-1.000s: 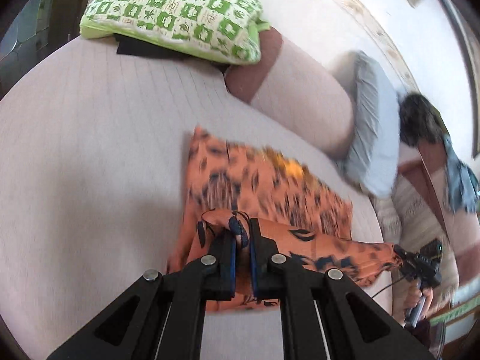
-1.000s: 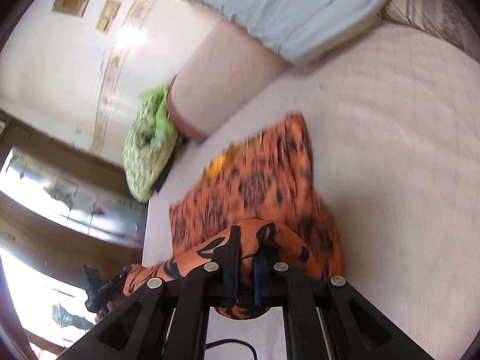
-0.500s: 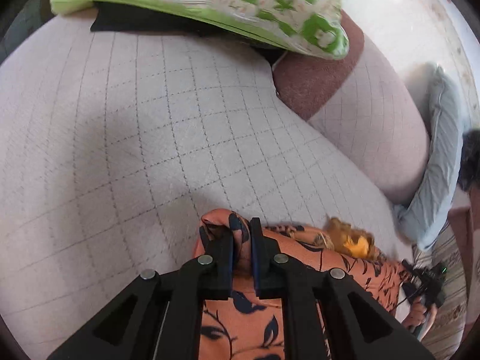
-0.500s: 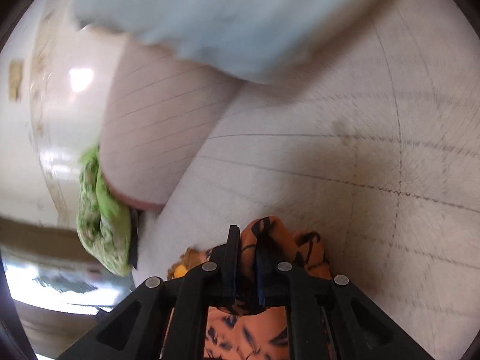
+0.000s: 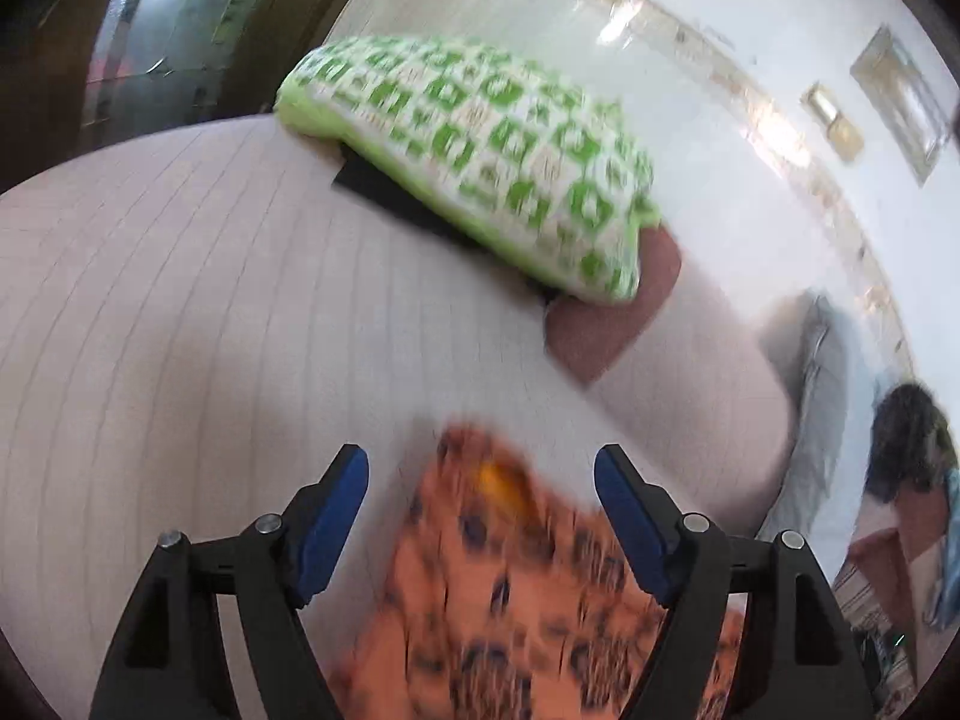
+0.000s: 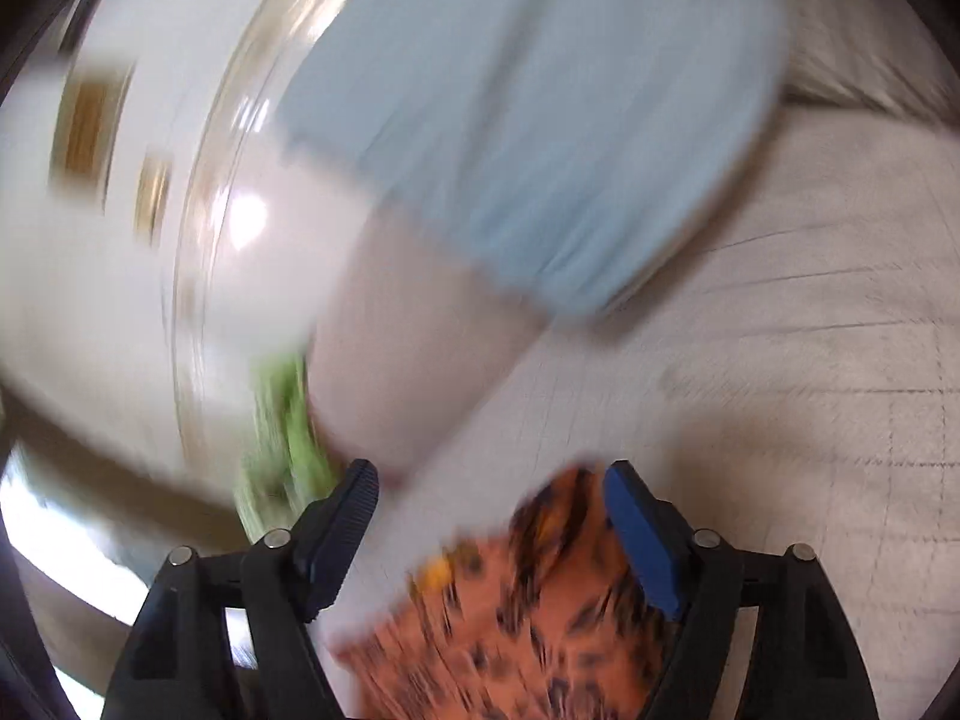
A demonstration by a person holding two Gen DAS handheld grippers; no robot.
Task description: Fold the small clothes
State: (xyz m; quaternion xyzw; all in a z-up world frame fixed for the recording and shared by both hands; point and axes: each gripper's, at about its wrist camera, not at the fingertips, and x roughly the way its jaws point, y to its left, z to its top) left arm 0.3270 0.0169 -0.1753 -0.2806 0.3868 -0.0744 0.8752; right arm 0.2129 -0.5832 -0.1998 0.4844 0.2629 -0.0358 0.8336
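Both sets of fingers spread wide, holding nothing; orange garment (image 5: pixel 516 594) lies flat on the bed (image 5: pixel 180 330), near, centred below left gripper (image 5: pixel 480 492), slightly right-of-centre under right gripper (image 6: pixel 492 504).

Left black two-finger gripper with blue pads (image 5: pixel 480 492) spread wide, holding nothing; right black blue-padded gripper (image 6: pixel 492 507) likewise spread, empty.

Around us: bedding and a wall.
We see a green pillow (image 5: pixel 480 162) on a bolster (image 5: pixel 672 372), a blue pillow (image 6: pixel 540 120) further along, all on a quilted bed (image 5: pixel 180 312).
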